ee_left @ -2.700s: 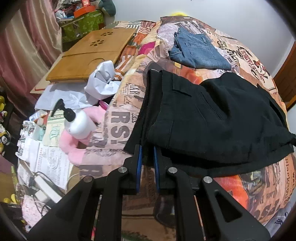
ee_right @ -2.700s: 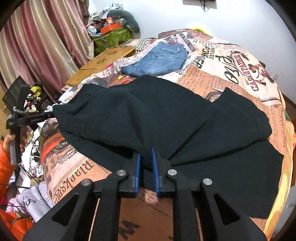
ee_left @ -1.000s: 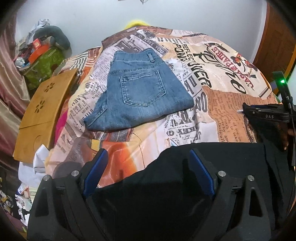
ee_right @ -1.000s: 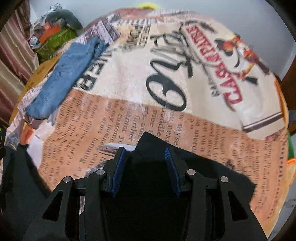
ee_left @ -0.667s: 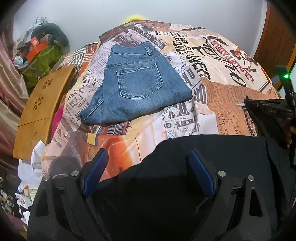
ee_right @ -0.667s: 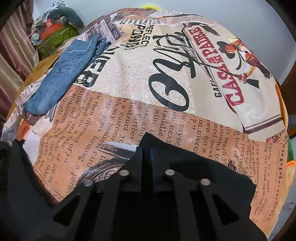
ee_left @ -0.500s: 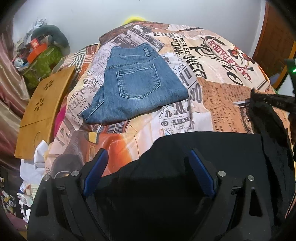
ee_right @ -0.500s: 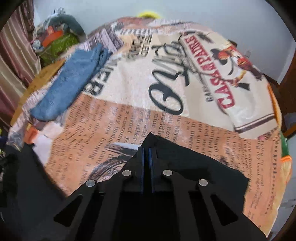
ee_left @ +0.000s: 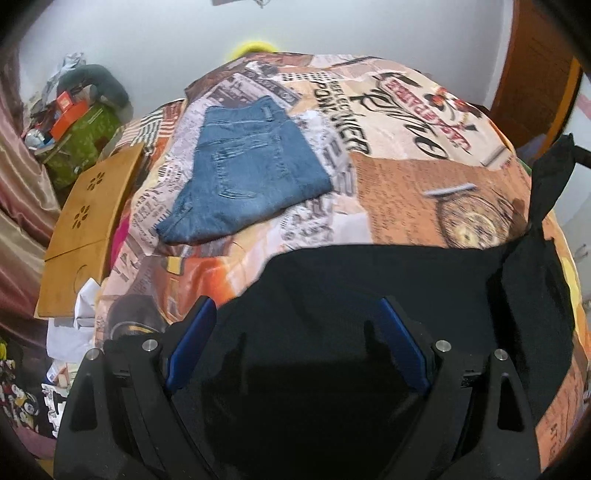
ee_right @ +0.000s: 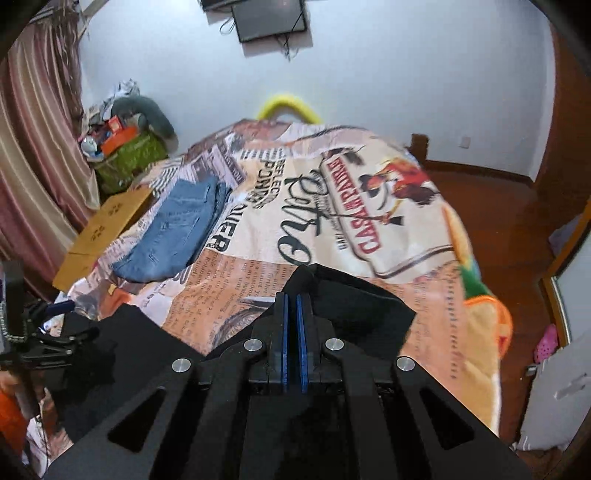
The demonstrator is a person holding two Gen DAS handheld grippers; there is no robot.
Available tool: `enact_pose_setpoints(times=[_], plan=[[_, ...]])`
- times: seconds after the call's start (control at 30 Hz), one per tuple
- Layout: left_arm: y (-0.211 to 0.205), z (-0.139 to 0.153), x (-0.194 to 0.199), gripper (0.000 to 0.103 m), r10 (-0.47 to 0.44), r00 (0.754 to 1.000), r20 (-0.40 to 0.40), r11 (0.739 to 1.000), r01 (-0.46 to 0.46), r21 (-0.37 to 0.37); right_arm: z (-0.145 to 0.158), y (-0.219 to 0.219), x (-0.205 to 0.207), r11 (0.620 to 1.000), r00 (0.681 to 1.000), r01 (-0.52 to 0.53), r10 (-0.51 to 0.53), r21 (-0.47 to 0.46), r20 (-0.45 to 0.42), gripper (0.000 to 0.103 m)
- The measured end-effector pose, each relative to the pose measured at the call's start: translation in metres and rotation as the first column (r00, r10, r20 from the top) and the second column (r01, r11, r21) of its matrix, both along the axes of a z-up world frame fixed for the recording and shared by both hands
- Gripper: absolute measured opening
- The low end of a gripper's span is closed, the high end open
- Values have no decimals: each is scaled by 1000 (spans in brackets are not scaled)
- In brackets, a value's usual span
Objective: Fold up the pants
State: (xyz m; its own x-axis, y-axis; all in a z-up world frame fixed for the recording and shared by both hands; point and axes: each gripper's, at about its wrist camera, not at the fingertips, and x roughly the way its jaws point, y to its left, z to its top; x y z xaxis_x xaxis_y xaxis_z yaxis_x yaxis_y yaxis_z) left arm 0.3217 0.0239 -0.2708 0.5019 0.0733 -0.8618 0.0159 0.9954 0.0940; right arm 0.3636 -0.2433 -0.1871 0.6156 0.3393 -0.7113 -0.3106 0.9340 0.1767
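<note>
Black pants (ee_left: pixel 369 295) lie spread across the near part of a bed, over a bedspread (ee_left: pixel 406 184) printed with newspaper text and lettering. In the left wrist view the dark cloth fills the near half of the picture, and its right side rises in a lifted strip (ee_left: pixel 550 177) towards the right edge. The left gripper (ee_left: pixel 295 347) stands wide, its blue pads (ee_left: pixel 190 343) well apart above the cloth, with nothing clamped between them.

The right gripper (ee_right: pixel 291 306) is clenched, its two blue pads nearly together, and a corner of the black pants (ee_right: pixel 354 299) sits pinched at their tips, raised off the bedspread (ee_right: pixel 332 206); the cloth drapes away to the right of the fingers. At the left edge of the right wrist view the left gripper (ee_right: pixel 55 343) shows over the other dark end of the garment, beside a bit of orange sleeve (ee_right: pixel 11 413).

Folded blue jeans (ee_left: pixel 243 173) lie further off on the left part of the bed, well apart from the black pants. A wooden board (ee_left: pixel 85 225) rests at the bed's left side, with a green box (ee_left: pixel 81 144) of clutter beyond it near the wall. A curtain (ee_right: pixel 37 147) hangs at far left, and a dark screen (ee_right: pixel 269 18) is mounted on the far wall
</note>
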Motion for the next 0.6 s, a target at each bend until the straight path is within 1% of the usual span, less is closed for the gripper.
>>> enact_pose_setpoints(times=[0.1,0.2,0.3,0.37,0.5,0.6], plan=[[-16,-2,-9,89,-32,999,-17,999,32,5,3,-20,-17,1000,1000,29,-29,11,5,4],[-35,-8,-19,89,-71,997,-39,997,73,31,3,-43,-36,998,998,60,-60,14,1,4],[-54,-14,-29,89,-108,992,-63,993,111,47,-1,-65,-55,996,995,95,-95,0,-5,4],[-66,-18,-36,89,-133,988,-79,990,137,45,-5,-84,-66,992,992,123,-123,0,-18,4],[-85,-27,-47,89,-167,981,-102,984,172,41,-21,-117,-88,984,982,177,-177,-17,-57,4],[-92,-29,-53,92,-159,984,-83,985,164,53,-44,-133,-105,980,973,199,-200,-21,-114,4]])
